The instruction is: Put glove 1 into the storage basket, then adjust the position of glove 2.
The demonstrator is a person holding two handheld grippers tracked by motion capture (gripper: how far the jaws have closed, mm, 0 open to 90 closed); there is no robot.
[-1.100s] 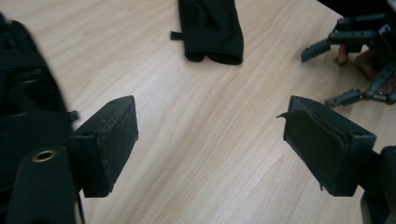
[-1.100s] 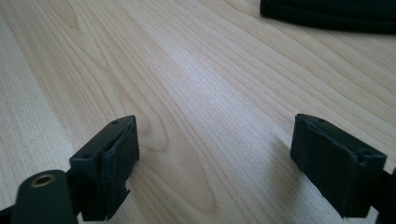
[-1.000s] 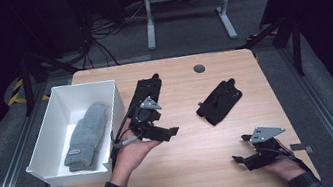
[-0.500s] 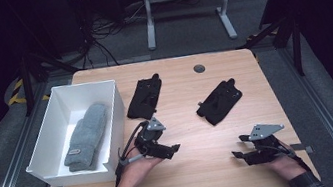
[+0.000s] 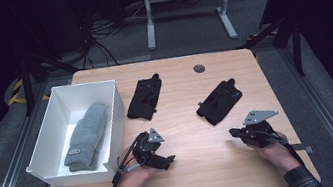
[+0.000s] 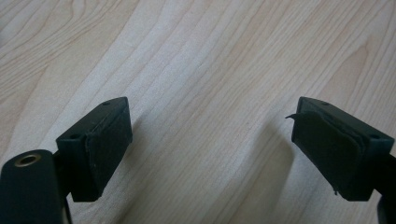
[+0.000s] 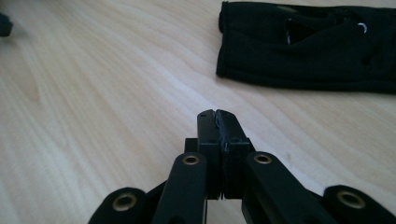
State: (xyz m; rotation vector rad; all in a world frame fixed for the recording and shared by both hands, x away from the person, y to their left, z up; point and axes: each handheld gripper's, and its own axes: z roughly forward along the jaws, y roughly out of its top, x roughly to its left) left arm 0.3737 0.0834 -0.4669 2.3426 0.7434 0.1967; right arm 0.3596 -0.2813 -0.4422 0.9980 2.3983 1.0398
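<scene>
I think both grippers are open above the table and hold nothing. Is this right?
Not fully. The left gripper is open, but the right gripper is shut, its jaws pressed together, as the right gripper view shows. Both hold nothing above the table.

No legible text or labels anywhere.

Spread left gripper (image 6: 210,154) over bare table (image 6: 210,70)

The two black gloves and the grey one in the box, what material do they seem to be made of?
The black glove and the other black glove look like smooth matte stretch fabric, perhaps synthetic: flat surface, clean hemmed edge. The grey glove in the white box looks like soft knit or fleece, with a fuzzy surface.
</scene>
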